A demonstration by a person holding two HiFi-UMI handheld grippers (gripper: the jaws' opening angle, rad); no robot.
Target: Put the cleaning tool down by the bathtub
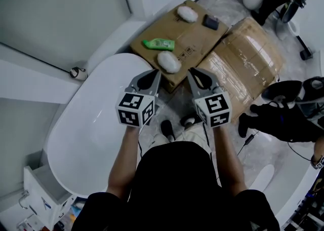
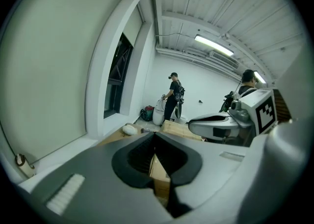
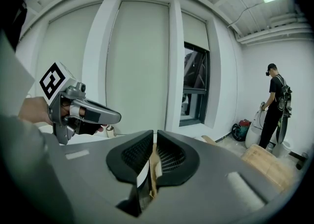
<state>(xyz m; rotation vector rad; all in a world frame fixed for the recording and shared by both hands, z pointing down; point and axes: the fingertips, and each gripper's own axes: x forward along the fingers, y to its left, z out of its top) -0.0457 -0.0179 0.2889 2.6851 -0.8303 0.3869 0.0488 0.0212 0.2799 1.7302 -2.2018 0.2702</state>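
Left claw (image 1: 150,79): pressed together at the tips with nothing in it. Through the little gap behind the tips I only see cardboard.
Right claw (image 1: 195,75): same deal, closed down to a thin slit, empty.
Cleaning tool: there are two white fluffy oval pads on the flat box. The near pad (image 1: 168,61) is just past my claw tips and the far pad (image 1: 187,13) is up at the other end. No idea which one is meant. Neither touches the tub.
Tub (image 1: 101,118): smooth glossy white, a rounded oval on my left, with its end right beside the flat box.
Flat box (image 1: 195,40): plain matte brown cardboard.
Taped box (image 1: 248,58): bulkier, with shiny clear tape all over it, right against the flat box.
Bottle (image 1: 158,44): green plastic, lying on its side between the two pads.
Head view only: the tub's whole oval, both pads and the bottle.
Claw views only: a dark-framed window (image 3: 195,83), a long strip lamp (image 2: 213,45) on a panelled ceiling, and a person (image 3: 274,105) in black standing by the far wall.
Cross-check: each claw view catches the other claw off to the side, marker cube and all.
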